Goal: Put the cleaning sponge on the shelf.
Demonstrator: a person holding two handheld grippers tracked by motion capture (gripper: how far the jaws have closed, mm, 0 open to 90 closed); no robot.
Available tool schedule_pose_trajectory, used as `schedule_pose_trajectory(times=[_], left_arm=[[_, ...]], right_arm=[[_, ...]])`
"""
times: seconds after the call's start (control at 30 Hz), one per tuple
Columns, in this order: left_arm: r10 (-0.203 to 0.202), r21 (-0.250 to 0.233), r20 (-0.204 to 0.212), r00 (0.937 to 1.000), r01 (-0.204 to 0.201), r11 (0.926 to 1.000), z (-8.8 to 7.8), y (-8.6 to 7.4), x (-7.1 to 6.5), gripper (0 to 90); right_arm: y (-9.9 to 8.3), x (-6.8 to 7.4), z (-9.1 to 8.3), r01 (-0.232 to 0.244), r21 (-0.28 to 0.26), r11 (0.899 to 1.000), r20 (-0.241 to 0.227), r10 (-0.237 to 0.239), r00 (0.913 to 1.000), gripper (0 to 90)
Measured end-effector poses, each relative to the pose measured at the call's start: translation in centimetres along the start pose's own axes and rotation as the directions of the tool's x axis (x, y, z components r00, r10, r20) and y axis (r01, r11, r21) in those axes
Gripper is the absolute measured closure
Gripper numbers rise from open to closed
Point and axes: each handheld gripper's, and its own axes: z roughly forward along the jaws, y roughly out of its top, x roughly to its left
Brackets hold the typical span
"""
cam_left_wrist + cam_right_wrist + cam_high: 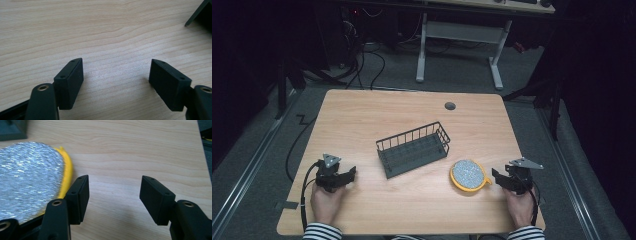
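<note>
Wood table (412, 200); right claw (113, 200) view: bare gap beside yellow pad (67, 172).

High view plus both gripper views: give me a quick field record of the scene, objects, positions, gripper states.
surface: wooden table
rack: dark wire rack, mid-table, nothing in it
pad: round silver-topped pad with yellow rim, right of the rack, apart from it
left gripper: open, nothing between the jaws, left of the rack
right gripper: open, nothing between the jaws, just right of the pad's rim
contact: in the right gripper view one jaw sits next to the yellow rim; touching cannot be told
</note>
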Motion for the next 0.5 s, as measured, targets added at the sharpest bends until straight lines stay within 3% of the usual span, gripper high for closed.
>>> schedule_pose_trajectory(times=[0.27,0.5], left_arm=[[0.002,0.001,0.000,1.0000,-0.002,1.0000,0.0,0.0,0.0,28.1],[0.002,0.001,0.003,1.0000,-0.002,1.0000,0.0,0.0,0.0,27.5]], right_arm=[[1.1,1.5,-0.2,0.028,0.043,0.999,-0.086,-0.024,0.9960,40.6],[2.0,2.3,0.1,0.036,0.067,0.997,-0.174,-0.024,0.9844,39.2]])
